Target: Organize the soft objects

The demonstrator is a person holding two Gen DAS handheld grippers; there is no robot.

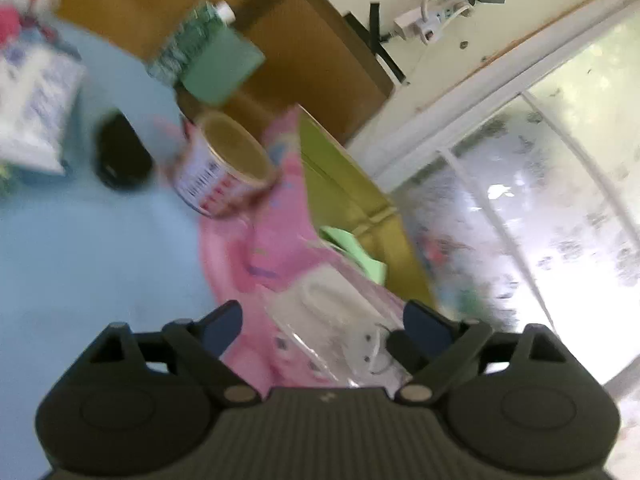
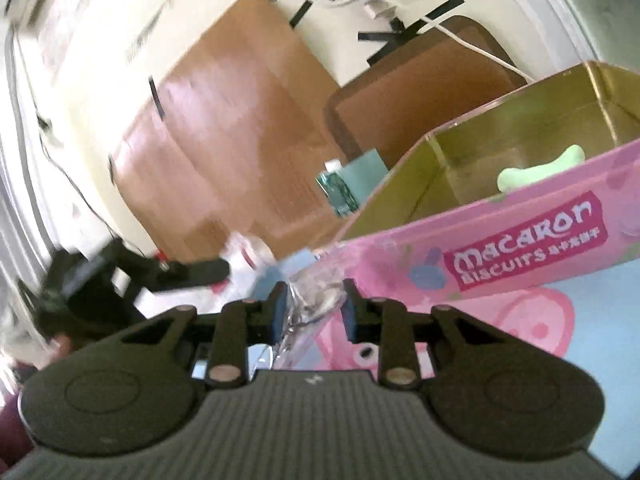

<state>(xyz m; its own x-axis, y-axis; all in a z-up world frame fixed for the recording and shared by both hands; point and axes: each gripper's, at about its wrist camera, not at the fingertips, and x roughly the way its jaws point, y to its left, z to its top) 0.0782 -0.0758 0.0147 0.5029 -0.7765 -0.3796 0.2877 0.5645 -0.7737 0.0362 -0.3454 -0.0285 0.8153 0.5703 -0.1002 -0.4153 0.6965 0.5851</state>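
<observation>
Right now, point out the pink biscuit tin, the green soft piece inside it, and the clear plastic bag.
pink biscuit tin (image 2: 528, 248): right wrist view, on its labelled outer side wall.
green soft piece (image 2: 540, 168): right wrist view, on its middle, inside the tin.
clear plastic bag (image 1: 332, 312): left wrist view, on its crinkled top face.

**A:** what colours am I looking at here?

**B:** My tongs are black with blue pads (image 2: 279, 312). The tin box (image 2: 500, 236) is pink outside with a magenta label in white lettering, gold inside. There's a pale green soft thing (image 2: 540, 168) in it. The table (image 1: 100, 260) is light blue.

**A:** and the can?

**B:** The can (image 1: 224, 168) is white with red print and a gold top. The carton (image 1: 208, 52) at the far side is green, with a speckled dark green and white side.
</observation>
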